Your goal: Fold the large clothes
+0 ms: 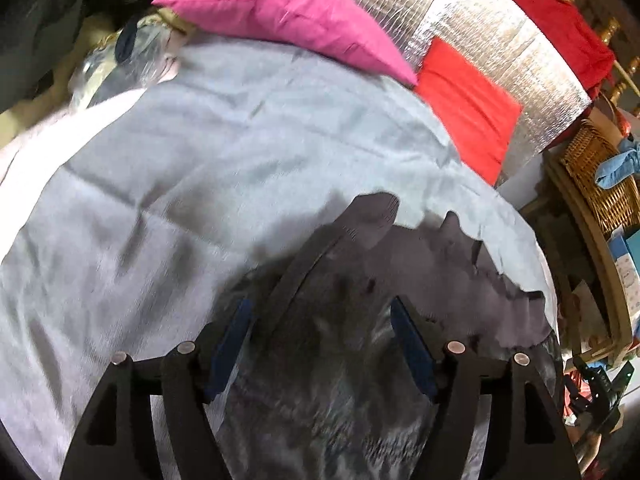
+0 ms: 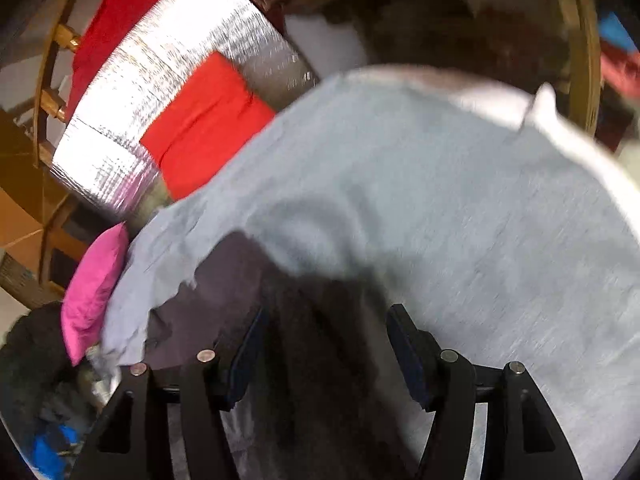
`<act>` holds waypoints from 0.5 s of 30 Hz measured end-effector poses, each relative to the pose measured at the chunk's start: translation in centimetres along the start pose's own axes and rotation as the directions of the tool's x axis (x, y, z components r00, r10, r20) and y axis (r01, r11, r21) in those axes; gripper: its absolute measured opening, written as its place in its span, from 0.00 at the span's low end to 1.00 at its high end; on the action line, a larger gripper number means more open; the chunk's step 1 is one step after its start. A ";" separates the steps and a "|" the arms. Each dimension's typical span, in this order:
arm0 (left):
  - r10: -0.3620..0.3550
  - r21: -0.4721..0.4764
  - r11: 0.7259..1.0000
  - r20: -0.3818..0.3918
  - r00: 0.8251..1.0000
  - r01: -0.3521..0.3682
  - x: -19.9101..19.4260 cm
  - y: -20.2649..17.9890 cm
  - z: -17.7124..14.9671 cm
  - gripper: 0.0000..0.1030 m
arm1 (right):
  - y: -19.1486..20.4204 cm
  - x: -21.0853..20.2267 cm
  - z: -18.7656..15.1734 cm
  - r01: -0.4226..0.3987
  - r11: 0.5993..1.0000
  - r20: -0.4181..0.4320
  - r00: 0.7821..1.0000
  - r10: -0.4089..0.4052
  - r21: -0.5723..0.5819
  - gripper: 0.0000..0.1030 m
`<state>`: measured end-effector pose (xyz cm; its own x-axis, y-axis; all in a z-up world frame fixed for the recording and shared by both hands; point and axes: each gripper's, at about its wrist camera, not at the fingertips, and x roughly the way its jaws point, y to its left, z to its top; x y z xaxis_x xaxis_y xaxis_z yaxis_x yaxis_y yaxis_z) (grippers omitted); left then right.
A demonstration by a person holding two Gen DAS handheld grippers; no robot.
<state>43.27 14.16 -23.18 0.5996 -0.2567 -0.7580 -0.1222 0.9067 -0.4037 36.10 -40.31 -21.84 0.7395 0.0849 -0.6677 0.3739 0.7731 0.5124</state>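
Observation:
A large light grey-blue garment (image 1: 224,168) lies spread over the bed and fills most of both views; it also shows in the right wrist view (image 2: 460,208). A dark grey cloth (image 1: 432,264) lies at its near edge and also shows in the right wrist view (image 2: 224,300). My left gripper (image 1: 320,320) is open, its blue-padded fingers (image 1: 230,344) wide apart just above the dark cloth. My right gripper (image 2: 324,332) is open too, its fingers (image 2: 404,344) spread over the dark cloth and the grey garment. Neither holds anything. Both views are motion-blurred.
A pink pillow (image 1: 288,12) and a red cushion (image 1: 468,108) lie at the head of the bed against a silver foil panel (image 1: 492,40). A wicker basket (image 1: 600,176) and cluttered shelves stand at the right. A wooden bed frame (image 2: 580,40) borders the far side.

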 end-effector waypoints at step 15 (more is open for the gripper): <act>0.243 0.081 0.968 -0.056 0.968 -0.238 4.6 -2.0 -1.1 0.72 | 4.8 8.6 -0.3 0.159 0.966 -0.138 0.972 -0.189 -0.205 0.56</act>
<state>45.44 10.78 -26.43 0.5069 -0.0467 -0.8607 -0.1975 0.9657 -0.1686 44.06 -35.71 -25.25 0.5712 0.0228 -0.8205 0.3638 0.8890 0.2780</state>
